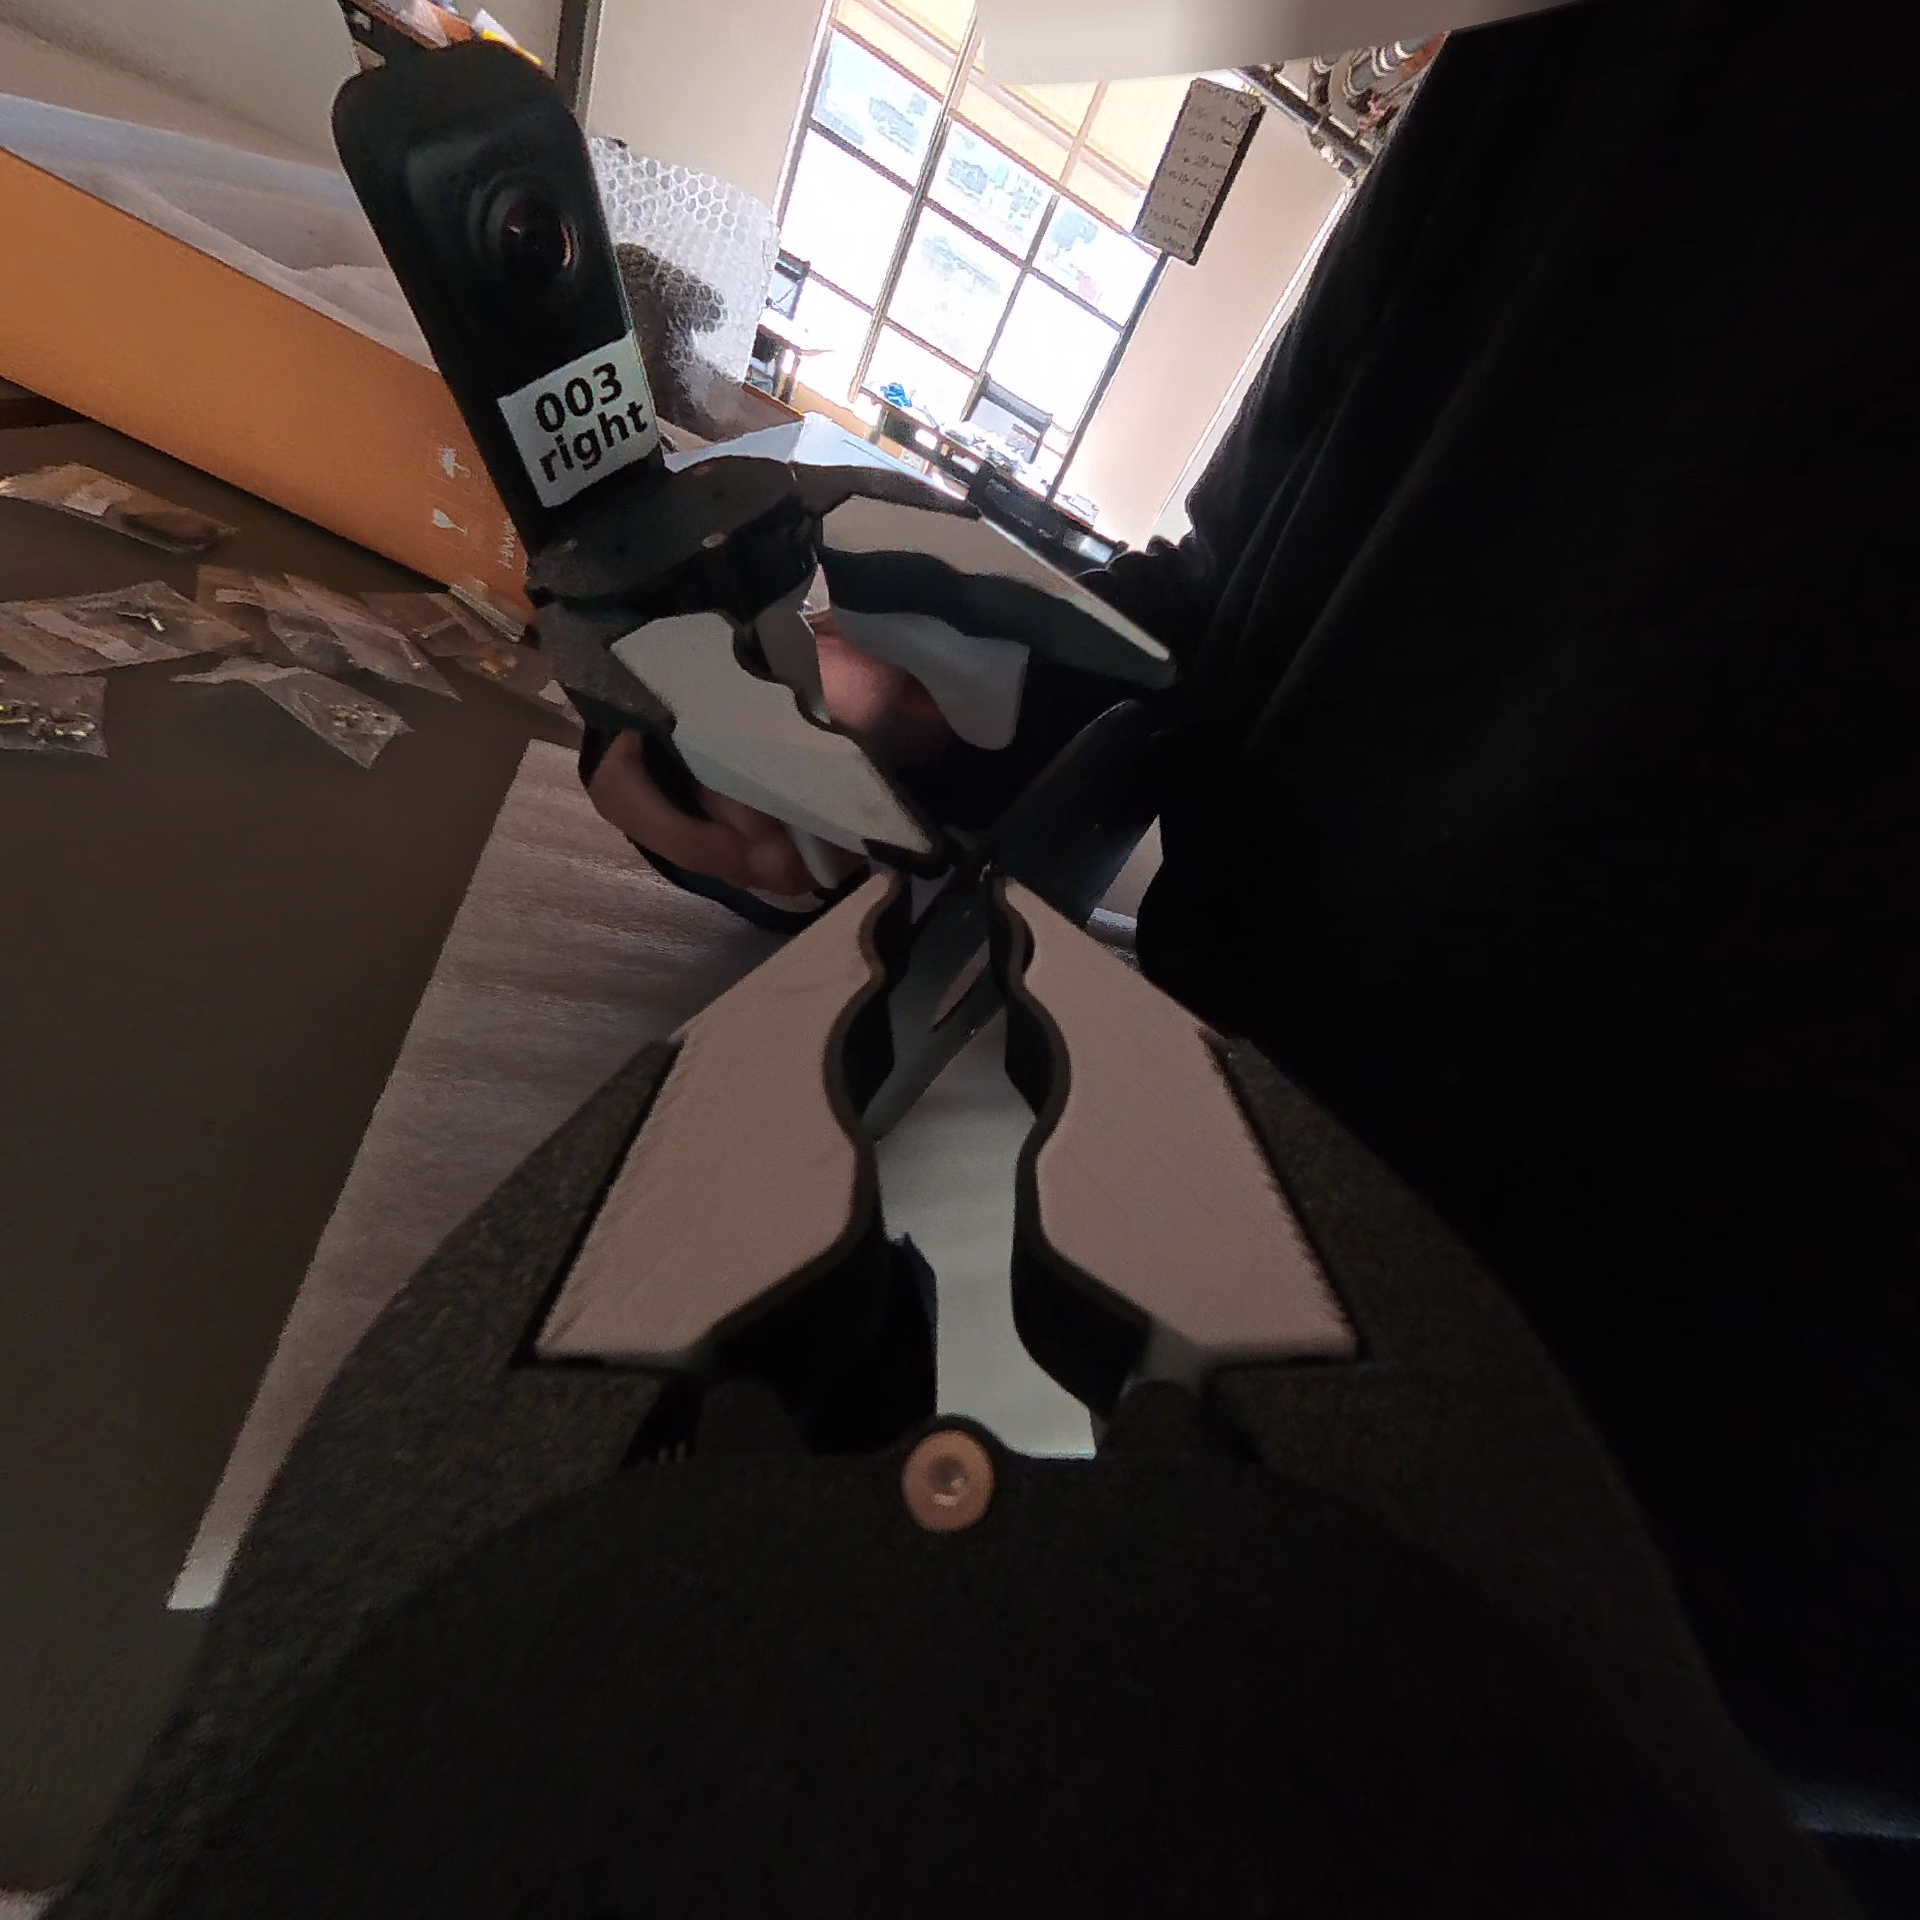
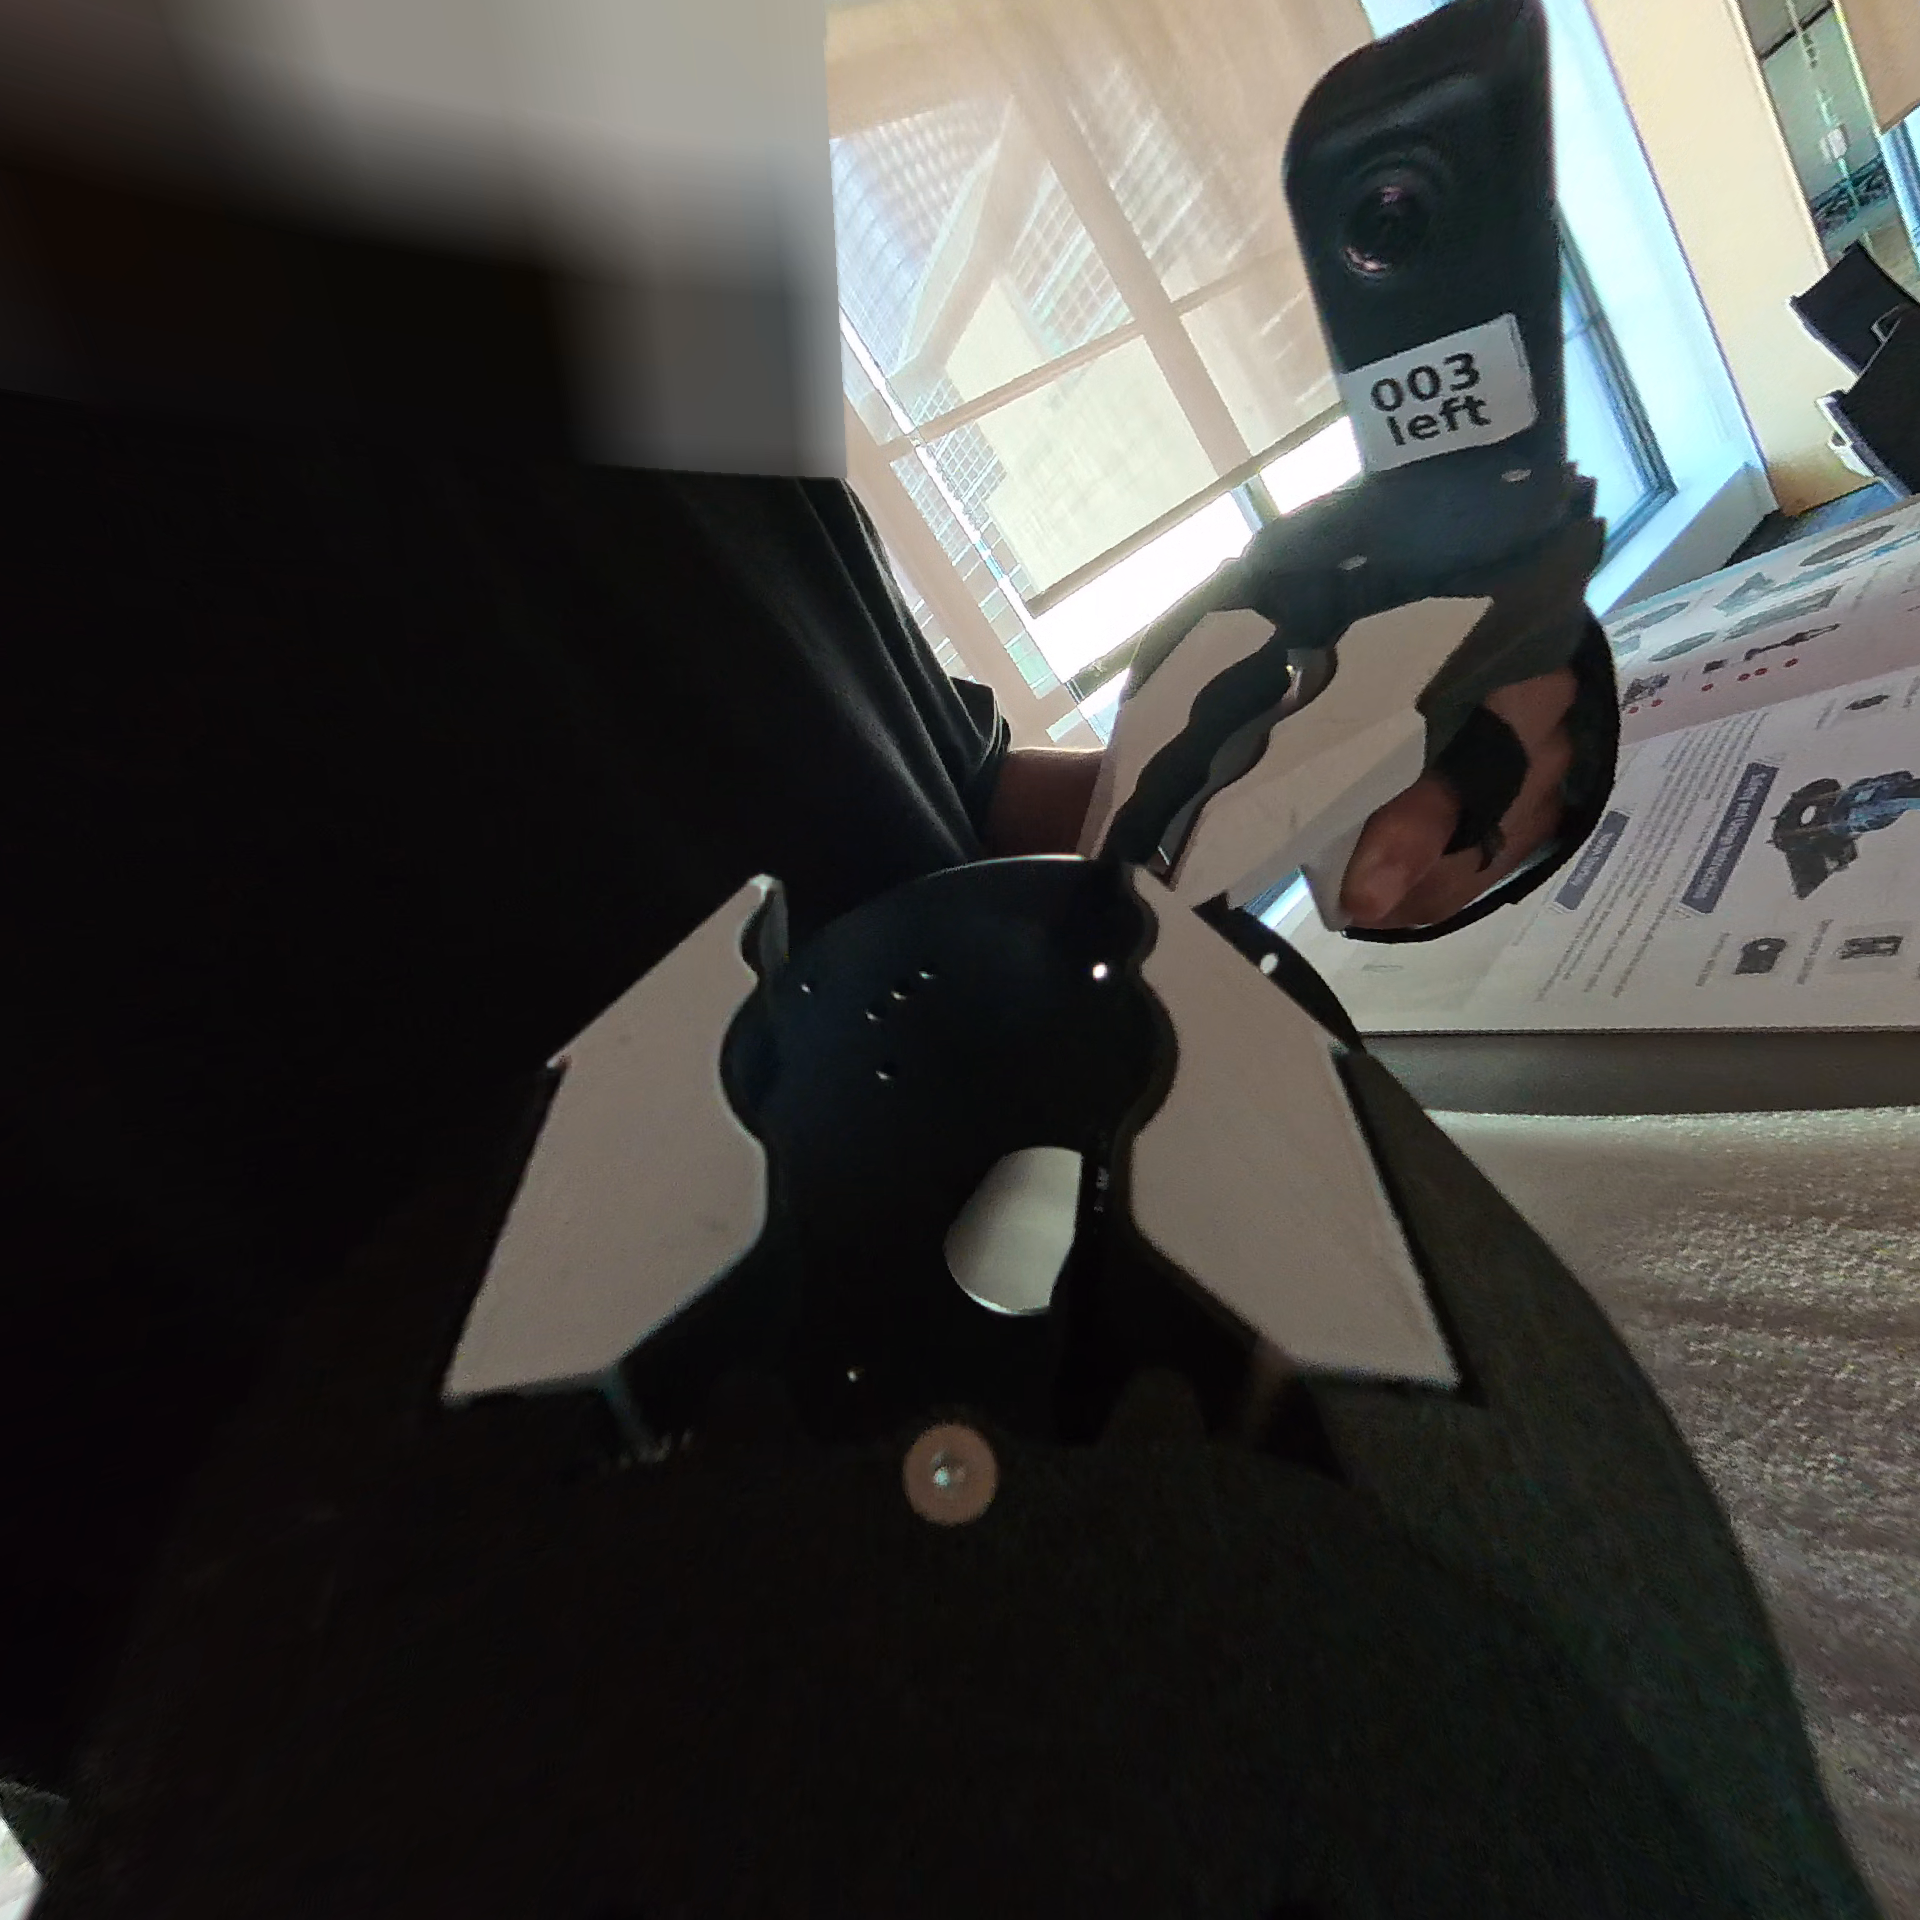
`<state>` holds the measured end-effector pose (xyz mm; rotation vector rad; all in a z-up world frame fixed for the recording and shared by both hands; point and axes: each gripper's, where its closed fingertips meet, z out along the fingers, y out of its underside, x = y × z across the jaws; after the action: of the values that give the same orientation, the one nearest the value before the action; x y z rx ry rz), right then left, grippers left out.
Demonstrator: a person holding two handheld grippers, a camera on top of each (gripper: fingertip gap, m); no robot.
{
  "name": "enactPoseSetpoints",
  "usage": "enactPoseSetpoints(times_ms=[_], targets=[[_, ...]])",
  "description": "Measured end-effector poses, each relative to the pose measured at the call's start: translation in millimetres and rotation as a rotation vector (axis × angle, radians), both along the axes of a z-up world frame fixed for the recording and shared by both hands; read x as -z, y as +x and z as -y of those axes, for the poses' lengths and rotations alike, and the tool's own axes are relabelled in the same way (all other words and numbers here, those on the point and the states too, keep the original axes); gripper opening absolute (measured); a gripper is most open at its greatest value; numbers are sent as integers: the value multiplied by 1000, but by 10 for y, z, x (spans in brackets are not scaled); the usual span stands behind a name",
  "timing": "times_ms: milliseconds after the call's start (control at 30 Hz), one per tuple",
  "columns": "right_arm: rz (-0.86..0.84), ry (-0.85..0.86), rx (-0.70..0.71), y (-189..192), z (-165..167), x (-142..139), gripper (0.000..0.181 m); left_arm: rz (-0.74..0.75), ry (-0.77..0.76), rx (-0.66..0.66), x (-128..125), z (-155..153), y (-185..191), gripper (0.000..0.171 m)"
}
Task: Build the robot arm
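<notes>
Plate (image 2: 935, 1039), black and perforated, was seen at frame centre. Left gripper (image 1: 940, 894) jaws were pinched on its thin edge. Right gripper (image 2: 951, 914) jaws were spread, flanking its sides; contact could not be told.

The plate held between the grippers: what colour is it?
Black plate, seen best in the right wrist view.

Black holed plate (image 2: 935, 1049) clamped between left claw (image 1: 940, 904) and right claw (image 2: 951, 920).
</notes>
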<state>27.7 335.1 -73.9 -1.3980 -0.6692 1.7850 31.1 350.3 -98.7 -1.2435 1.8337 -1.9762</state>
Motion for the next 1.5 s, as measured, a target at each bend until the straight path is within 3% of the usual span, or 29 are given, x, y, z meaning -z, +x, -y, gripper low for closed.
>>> enactPoseSetpoints(times_ms=[367, 567, 667, 833, 1000, 1067, 1100, 1233, 1333, 1400, 1500], targets=[[12, -25, 3, 35, -3, 49, 56, 13, 54, 7, 30, -1, -10, 12], [-52, -73, -31, 10, 41, -12, 68, 8, 72, 9, 38, -1, -9, 12], [-12, -94, -55, 24, 105, 85, 61, 8, 82, 9, 38, -3, -13, 12], [-39, -74, 21, 113, -36, -35, 73, 6, 82, -8, 35, -6, 17, 12], [-31, -111, -60, 18, 72, -38, 76, -2, 107, 2, 38, -2, 1, 12], [-11, -112, -68, 40, 122, 9, 68, 4, 123, -11, 43, -8, 11, 12], [-21, -106, -64, 64, 137, 1, 62, 4, 122, -13, 42, -9, 12, 12], [7, -101, 22, 145, -2, -20, 68, -9, 101, -14, 35, -8, 23, 12], [70, -105, 157, 232, -202, -74, 53, -20, 85, -18, 17, 3, 31, 18], [169, -61, 227, 276, -255, -24, 57, -24, 70, -13, 0, 17, 28, 24], [559, 213, 359, 339, -287, 119, 53, -35, 51, -16, -9, 17, 41, 23]])
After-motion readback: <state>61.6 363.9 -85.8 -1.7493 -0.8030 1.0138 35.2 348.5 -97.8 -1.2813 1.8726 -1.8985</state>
